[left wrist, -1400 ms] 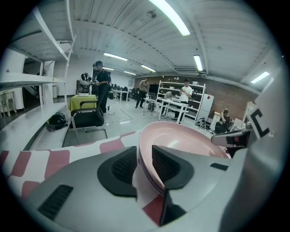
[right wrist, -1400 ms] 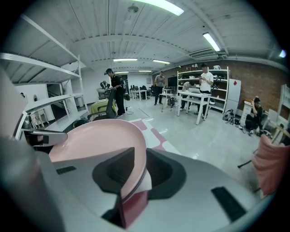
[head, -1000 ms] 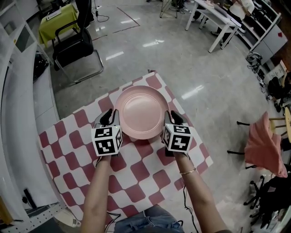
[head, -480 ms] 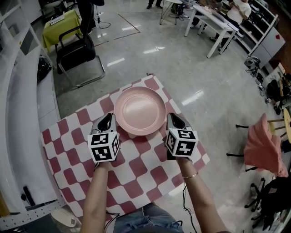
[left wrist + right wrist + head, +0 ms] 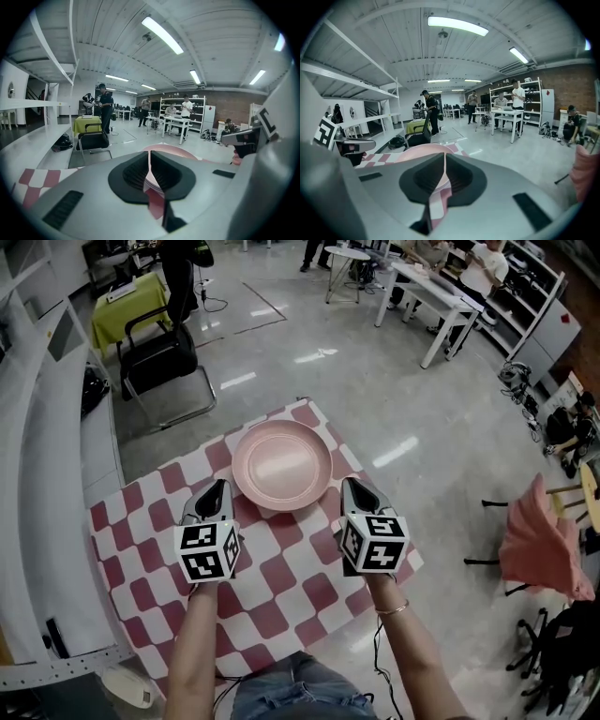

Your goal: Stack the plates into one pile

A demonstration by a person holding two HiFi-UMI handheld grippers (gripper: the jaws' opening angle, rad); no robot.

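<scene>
Head view shows the pink plates [image 5: 281, 466], seemingly one pile, on the checked cloth [image 5: 281, 606] just ahead of my left gripper [image 5: 217, 487] and right gripper [image 5: 352, 486], both closing on nothing, so stacking looks done and I'd simply withdraw

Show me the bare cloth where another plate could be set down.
Widest free patch: checkered cloth between left forearm and right forearm, nearer than the pink plate. A narrower strip lies outside the left forearm. The plate crowds the far end.
</scene>
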